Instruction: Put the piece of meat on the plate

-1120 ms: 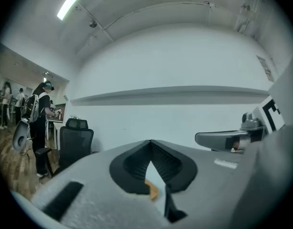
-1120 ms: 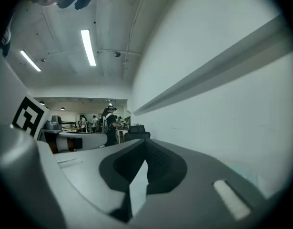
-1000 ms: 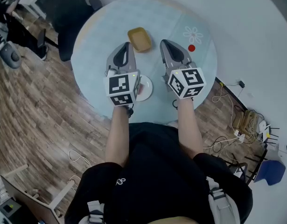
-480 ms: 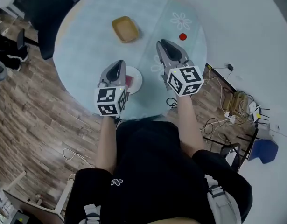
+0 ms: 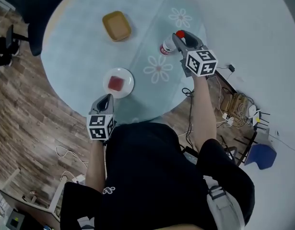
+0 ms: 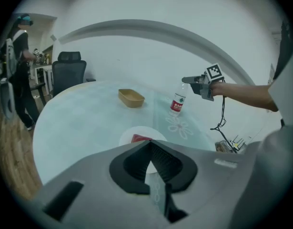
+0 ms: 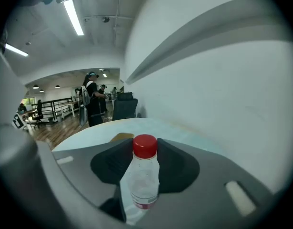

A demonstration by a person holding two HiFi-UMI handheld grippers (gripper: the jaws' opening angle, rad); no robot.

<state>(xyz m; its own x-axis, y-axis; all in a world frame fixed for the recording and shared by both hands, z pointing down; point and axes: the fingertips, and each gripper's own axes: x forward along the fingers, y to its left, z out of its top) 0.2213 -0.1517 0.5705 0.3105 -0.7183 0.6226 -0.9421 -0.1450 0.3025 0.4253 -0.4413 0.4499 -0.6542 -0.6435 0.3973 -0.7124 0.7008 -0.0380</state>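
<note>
The left tool [image 5: 105, 98] is held empty, jaws together, at lower left, the jaw gap of the right tool [image 5: 178, 36] is hidden by a bottle [image 5: 166, 47], and the piece of meat [image 5: 116, 83] is seen on the plate [image 5: 129, 77], left of centre.

A round table [image 5: 75, 56] filled the upper frame. Near its lower edge the piece of meat [image 5: 116, 83] lay on a white plate [image 5: 127, 75], with a tan tray [image 5: 116, 25] above it. At upper right the right gripper [image 5: 179, 34] reached a red-capped bottle [image 5: 166, 47]. The left gripper [image 5: 105, 98] hung at the table's lower rim.
</note>
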